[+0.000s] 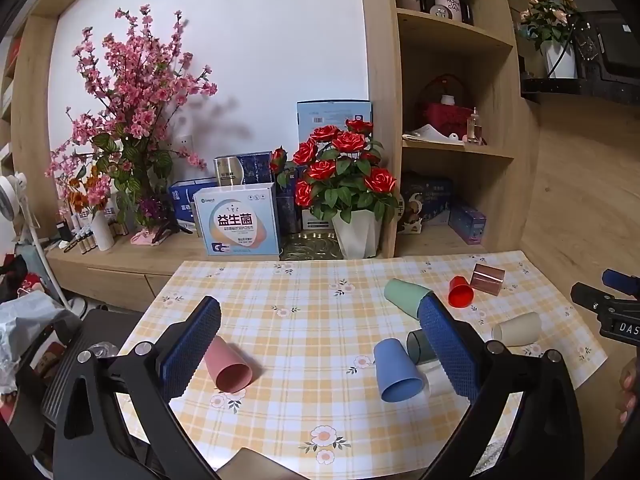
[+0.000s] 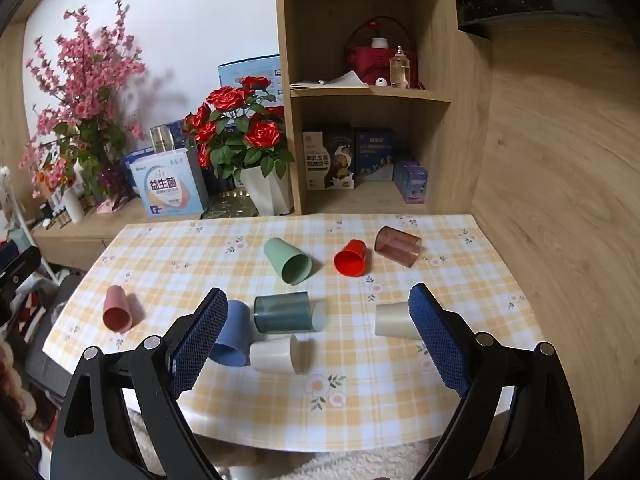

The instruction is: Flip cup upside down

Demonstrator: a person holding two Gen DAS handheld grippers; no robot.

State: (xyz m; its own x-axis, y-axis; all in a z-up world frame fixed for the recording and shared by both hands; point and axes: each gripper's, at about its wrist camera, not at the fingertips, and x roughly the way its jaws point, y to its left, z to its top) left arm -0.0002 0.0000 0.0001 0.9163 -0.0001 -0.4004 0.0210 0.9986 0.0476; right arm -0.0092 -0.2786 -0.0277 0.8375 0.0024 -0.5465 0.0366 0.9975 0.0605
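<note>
Both the left gripper [image 1: 320, 344] and right gripper [image 2: 316, 340] hover wide apart, empty, above the counter [image 2: 400, 408]. Lower centre, the white cup [image 2: 274, 354] lies sideways, likely nearest for grasping.

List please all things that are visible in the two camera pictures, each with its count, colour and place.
cups: eight, all lying on their sides on the table: pink far left, blue, dark teal see-through and white in the middle front, green and red behind, brown see-through at the back right, cream at the right front
table: one, yellow checked cloth with flowers
rose pot: one, red roses, white pot, behind the table
pink blossom branches: one bunch, back left
boxes: several, mostly blue and white, on the counter and shelf
left gripper: fingers open, above the table
right gripper: fingers open, above the middle cups
</note>
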